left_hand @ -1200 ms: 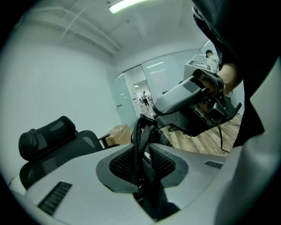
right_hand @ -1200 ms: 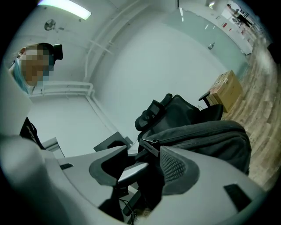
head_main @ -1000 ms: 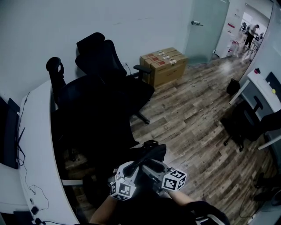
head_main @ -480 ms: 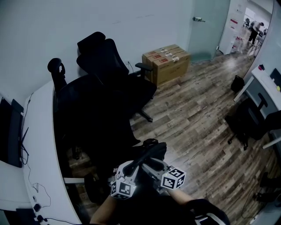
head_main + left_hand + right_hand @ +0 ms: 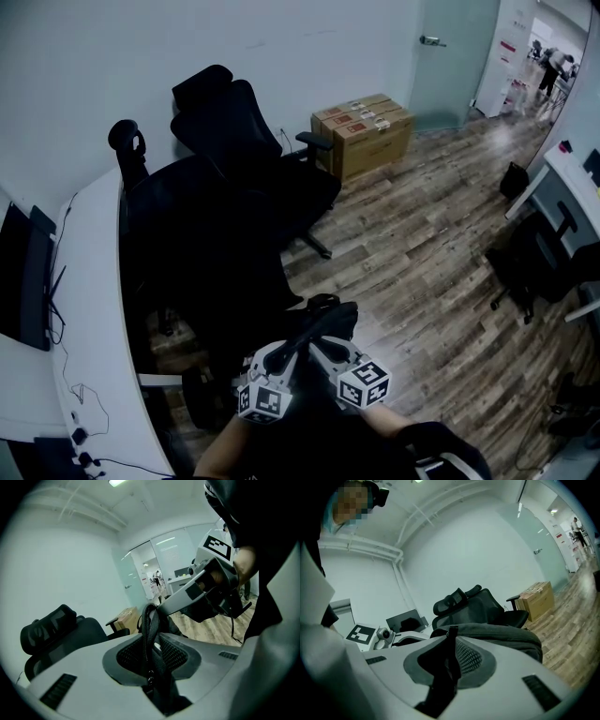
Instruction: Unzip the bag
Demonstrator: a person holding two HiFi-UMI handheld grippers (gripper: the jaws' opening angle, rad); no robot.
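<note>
A dark bag (image 5: 323, 321) hangs low in the head view, just beyond both grippers. My left gripper (image 5: 152, 657) is shut on a black webbing strap (image 5: 149, 625) of the bag, which rises in a loop from between its pads. The jaws of my right gripper (image 5: 449, 658) are closing, and the black zipper pull (image 5: 451, 637) stands pinched between them, with the grey bag body (image 5: 497, 632) right behind. In the head view the left gripper (image 5: 298, 345) and right gripper (image 5: 323, 349) meet at the bag's top. The zipper line itself is hidden.
Black office chairs (image 5: 234, 159) stand ahead beside a curved white desk (image 5: 89, 309) with a monitor (image 5: 23, 281) at the left. Cardboard boxes (image 5: 364, 131) sit against the wall. Another chair (image 5: 539, 258) stands on the wooden floor (image 5: 422, 244) at the right.
The right gripper's marker cube has shifted slightly left, toward the left gripper. The left gripper stays in place on the bag. The view has drifted a little.
</note>
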